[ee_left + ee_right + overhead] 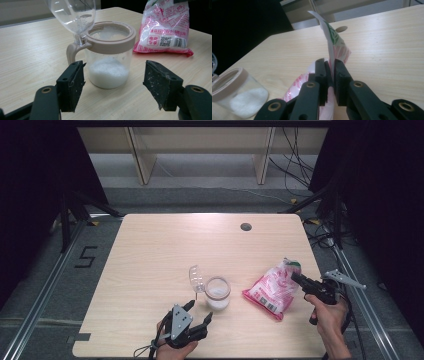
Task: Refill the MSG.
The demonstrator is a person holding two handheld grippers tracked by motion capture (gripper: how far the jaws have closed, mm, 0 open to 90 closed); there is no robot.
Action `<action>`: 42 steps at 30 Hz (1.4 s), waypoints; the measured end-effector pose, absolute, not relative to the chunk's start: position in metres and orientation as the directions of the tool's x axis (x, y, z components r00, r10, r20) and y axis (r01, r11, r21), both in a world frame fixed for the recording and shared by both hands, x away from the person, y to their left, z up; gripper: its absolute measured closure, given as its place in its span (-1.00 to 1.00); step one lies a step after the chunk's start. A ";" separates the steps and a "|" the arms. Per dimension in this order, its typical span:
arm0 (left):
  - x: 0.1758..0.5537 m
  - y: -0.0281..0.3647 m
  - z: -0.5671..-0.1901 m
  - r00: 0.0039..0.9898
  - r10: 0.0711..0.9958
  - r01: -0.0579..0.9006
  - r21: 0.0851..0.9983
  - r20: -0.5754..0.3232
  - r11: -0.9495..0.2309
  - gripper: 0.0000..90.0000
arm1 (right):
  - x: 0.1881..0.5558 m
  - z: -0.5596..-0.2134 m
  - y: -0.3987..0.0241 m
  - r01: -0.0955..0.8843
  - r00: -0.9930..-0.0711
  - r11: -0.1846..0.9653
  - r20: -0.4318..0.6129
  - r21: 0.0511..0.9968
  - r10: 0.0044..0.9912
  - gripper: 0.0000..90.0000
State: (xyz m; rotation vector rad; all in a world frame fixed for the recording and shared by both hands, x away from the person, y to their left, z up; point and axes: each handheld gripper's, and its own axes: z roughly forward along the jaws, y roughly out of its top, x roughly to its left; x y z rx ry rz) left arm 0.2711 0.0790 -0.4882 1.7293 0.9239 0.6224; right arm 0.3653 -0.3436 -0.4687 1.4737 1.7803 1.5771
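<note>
Here, at the table: I hold a gripper in each hand, a jar and a bag between them.
Jar: the clear jar (108, 60) stands near the table's (150, 250) front middle, part full of white grains, its clear lid (72, 15) flipped up on the hinge.
Bag: the pink and white bag (272, 290) lies just right of the jar, apart from it, its top corner raised.
Left gripper (197, 312): its jaws stand wide, empty, aimed at the jar from just in front, one on each side of its line, touching nothing.
Right gripper (331, 75): its jaws sit narrow around the bag's top flap; the grip looks light and may be easing.
Step in hand, as I judge it: steady the jar, then lift the bag.
Doing it well: close squarely on the jar's wall below the tan rim (110, 37), clear of the handle; pinch the flap firmly before lifting.
Risk: a slack pinch lets the bag slip.
</note>
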 end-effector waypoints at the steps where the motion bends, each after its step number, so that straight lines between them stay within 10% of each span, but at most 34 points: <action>1: 0.272 0.081 -0.488 0.573 0.819 0.283 0.941 -0.012 -0.184 -0.29 | 0.363 -0.469 -0.343 0.485 -0.383 -0.196 0.409 0.852 0.828 0.84; 23: 0.281 0.089 -0.488 0.556 0.831 0.295 0.940 -0.023 -0.171 -0.30 | 0.351 -0.480 -0.349 0.514 -0.282 -0.259 0.447 0.818 0.849 0.09; 42: 0.286 0.095 -0.487 0.549 0.835 0.308 0.936 -0.029 -0.170 -0.31 | 0.323 -0.470 -0.327 0.465 -0.327 -0.082 0.257 0.882 0.909 -0.21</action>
